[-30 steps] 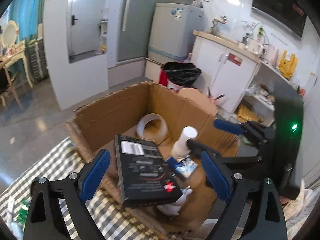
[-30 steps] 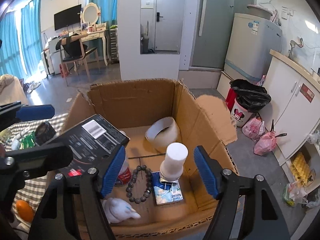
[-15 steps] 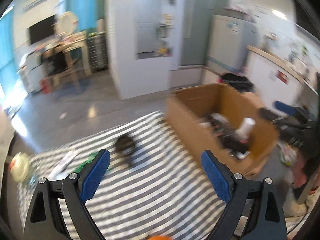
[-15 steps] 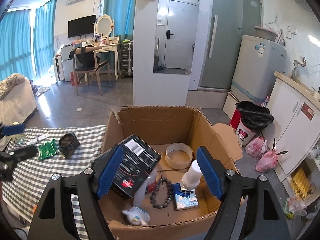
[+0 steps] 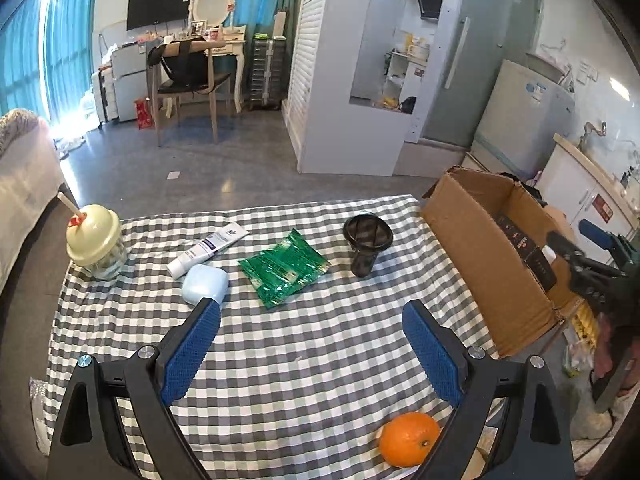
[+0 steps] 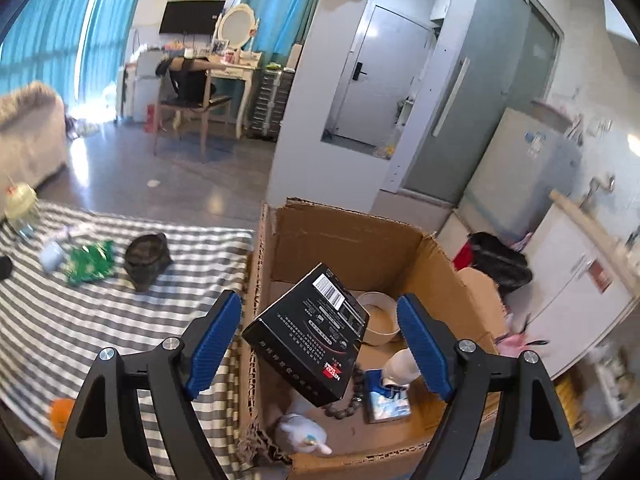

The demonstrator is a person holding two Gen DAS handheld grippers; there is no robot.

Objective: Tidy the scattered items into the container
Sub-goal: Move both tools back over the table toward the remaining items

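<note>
The cardboard box stands at the right end of the checked cloth; it also shows in the right wrist view. Inside it a black box leans tilted, with a tape roll, a bead bracelet, a white bottle and a small card. On the cloth lie a green packet, a black cup, a white tube, a pale blue case and an orange. My left gripper is open above the cloth. My right gripper is open above the box.
A lidded jar with a straw stands at the cloth's far left corner. Beyond are a grey floor, a chair, a white partition and a fridge. A white cabinet and a black bin bag stand right of the box.
My left gripper swung left away from the box, leaving the black box inside, and now faces the cloth. My right gripper pulled back and up from the box.
</note>
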